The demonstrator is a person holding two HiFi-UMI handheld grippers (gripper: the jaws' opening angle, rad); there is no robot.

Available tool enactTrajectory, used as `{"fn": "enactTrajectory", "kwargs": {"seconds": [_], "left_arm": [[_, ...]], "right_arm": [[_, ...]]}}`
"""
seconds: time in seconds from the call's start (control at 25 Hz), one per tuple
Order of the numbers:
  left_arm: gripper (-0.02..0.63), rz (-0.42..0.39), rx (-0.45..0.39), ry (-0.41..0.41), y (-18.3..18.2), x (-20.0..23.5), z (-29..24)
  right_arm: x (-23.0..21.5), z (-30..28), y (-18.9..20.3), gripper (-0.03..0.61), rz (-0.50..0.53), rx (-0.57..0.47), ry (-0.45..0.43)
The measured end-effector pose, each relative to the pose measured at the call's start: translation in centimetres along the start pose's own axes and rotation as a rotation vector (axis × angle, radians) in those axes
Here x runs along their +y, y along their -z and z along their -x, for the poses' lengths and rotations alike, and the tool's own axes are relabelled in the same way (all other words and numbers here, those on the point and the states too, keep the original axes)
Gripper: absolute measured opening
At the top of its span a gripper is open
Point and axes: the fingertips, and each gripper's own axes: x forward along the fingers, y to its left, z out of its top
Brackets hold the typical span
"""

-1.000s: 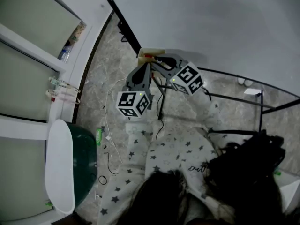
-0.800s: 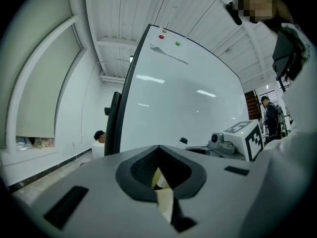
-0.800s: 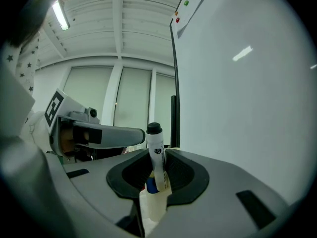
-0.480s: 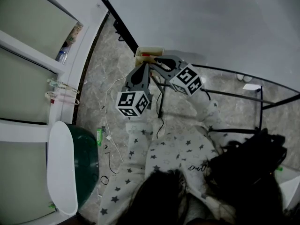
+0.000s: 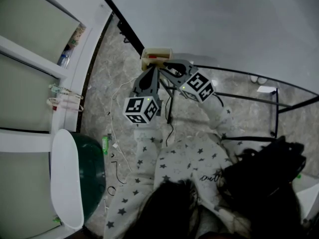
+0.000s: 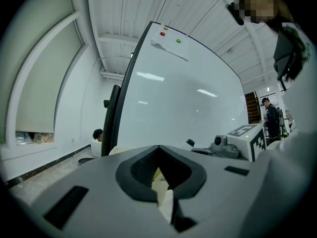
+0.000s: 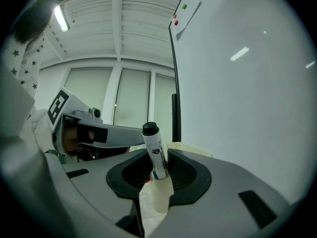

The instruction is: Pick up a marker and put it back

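Whiteboard, cream marker box at its edge. Head view: left gripper and right gripper both near the box. Left gripper view: jaws closed, empty. Right gripper view: jaws clamp marker upright. Pickup looks done, put-back pending.

A small cream tray sits at the lower edge of the whiteboard — something red lies in it, too small to tell what. Below is the grey mottled stone floor. On it lie a thin white cable, a looping black cable and a small green object just beside a dark green bin. The black bars of a stand rest on the floor too — near them, a white scrap.
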Motion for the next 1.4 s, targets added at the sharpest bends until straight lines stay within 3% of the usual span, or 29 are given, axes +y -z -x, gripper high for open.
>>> {"fn": "enactTrajectory", "kwargs": {"seconds": [0.6,0.88,1.32,1.4], "left_arm": [[0.0,-0.012,-0.044,-0.004,-1.5,0.2,0.4],[0.0,-0.027,-0.073,0.01,-2.8,-0.2,0.5],[0.0,-0.112,-0.126,0.079,-7.9,-3.3,1.8],[0.0,-0.122,-0.137,0.088,-8.7,-3.7,2.1]], "right_arm": [[1.5,0.8,-3.6,0.084,0.063,-0.082,-0.066],[1.1,1.7,-6.7,0.084,0.039,-0.171,-0.048],[1.3,3.6,-11.1,0.081,0.021,-0.203,-0.046],[1.4,3.9,-11.6,0.006,0.02,-0.206,-0.04]]}}
